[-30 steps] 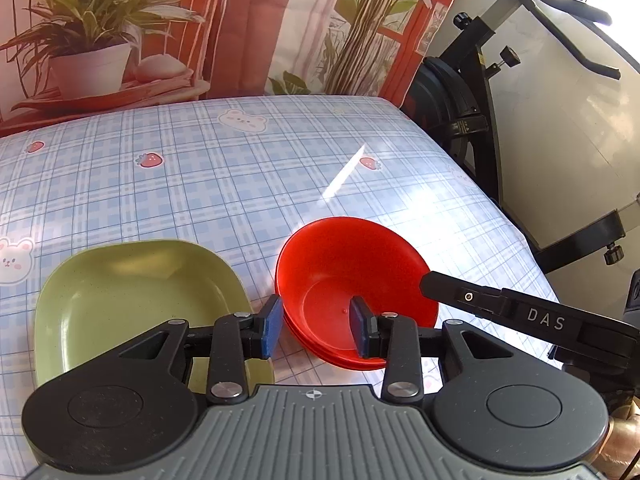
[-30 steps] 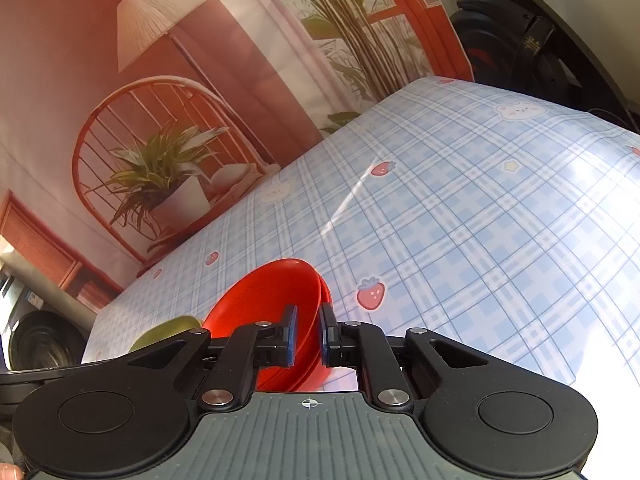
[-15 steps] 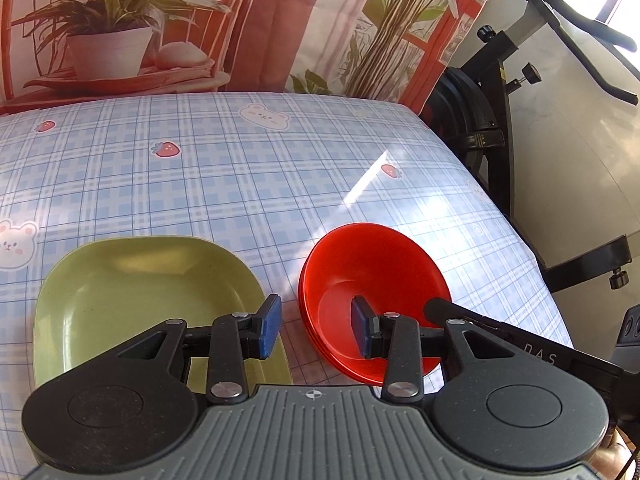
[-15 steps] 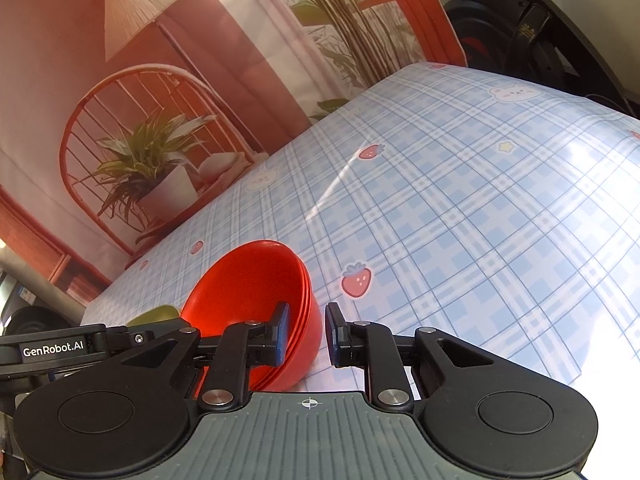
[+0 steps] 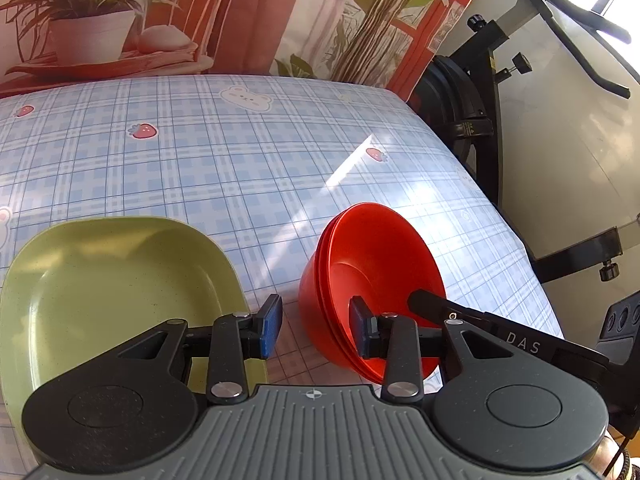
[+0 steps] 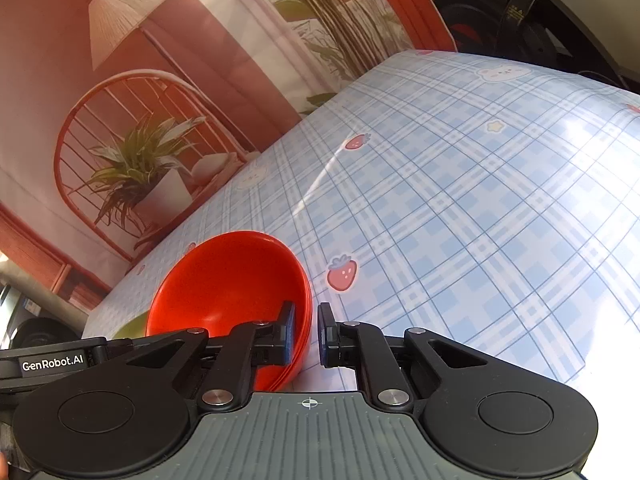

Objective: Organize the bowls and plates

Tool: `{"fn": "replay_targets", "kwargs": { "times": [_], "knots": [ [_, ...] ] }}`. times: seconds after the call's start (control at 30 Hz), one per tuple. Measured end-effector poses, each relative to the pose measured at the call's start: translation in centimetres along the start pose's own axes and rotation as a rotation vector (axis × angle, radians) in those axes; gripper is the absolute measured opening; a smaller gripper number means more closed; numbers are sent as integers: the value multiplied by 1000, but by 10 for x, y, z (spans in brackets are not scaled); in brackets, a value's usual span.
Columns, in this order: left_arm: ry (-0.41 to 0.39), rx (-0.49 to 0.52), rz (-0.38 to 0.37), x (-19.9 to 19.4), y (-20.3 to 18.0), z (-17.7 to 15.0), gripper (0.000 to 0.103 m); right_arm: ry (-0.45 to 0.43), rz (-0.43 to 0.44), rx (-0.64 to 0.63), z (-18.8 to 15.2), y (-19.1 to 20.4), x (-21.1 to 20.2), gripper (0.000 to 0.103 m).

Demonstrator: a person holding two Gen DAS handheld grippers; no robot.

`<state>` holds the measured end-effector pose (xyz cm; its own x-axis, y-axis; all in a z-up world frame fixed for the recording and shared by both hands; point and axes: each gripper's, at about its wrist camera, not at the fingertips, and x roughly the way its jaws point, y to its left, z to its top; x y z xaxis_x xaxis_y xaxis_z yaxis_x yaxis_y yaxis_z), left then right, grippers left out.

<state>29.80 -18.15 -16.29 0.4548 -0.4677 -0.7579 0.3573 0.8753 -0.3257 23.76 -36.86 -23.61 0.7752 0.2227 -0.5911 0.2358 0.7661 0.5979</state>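
A stack of red bowls is tilted up off the checked tablecloth, its near rim between the fingers of my right gripper, which is shut on it; one finger sits inside the bowl, the other outside. The stack also shows in the right wrist view. My left gripper is open, with the bowl stack's left wall between its blue pads. A green square plate lies flat on the table to the left of the bowls.
The table's right edge runs close beside the bowls; an exercise bike stands beyond it. A printed backdrop with plants hangs behind the table's far edge.
The red bowl stack has tipped up from lying flat to standing tilted on its side. My right gripper has closed in on its rim. The left gripper stayed open beside it.
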Motion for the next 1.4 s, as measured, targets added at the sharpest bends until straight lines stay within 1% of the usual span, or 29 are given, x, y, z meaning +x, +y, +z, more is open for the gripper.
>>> {"fn": "replay_targets", "kwargs": {
  "times": [0.07,0.13,0.23,0.33,0.57,0.77,0.93,1.17,1.27,1.4],
  "knots": [
    [6,2,-17,0,0,-1,24,2,11,7,-1,-1,0,10],
    [5,11,-9,0,-2,-2,24,2,9,3,-1,1,0,7],
    [3,20,5,-2,-2,-3,20,4,-4,-3,-2,6,-1,7],
    [1,18,6,-5,1,-2,20,6,-10,-4,-1,11,-3,7],
    [-43,36,-7,-27,5,2,20,-21,-20,-50,5,38,-13,7],
    [-106,60,0,-61,19,6,20,-36,3,-112,11,82,-18,8],
    [-155,73,3,-95,39,10,21,-55,35,-176,13,130,-19,8],
    [-209,121,63,-134,73,16,22,-60,74,-237,17,198,1,7],
    [-228,101,75,-142,87,18,22,-54,75,-255,15,220,13,7],
    [-219,57,68,-142,107,10,22,-31,56,-278,8,236,28,7]
  ]
}}
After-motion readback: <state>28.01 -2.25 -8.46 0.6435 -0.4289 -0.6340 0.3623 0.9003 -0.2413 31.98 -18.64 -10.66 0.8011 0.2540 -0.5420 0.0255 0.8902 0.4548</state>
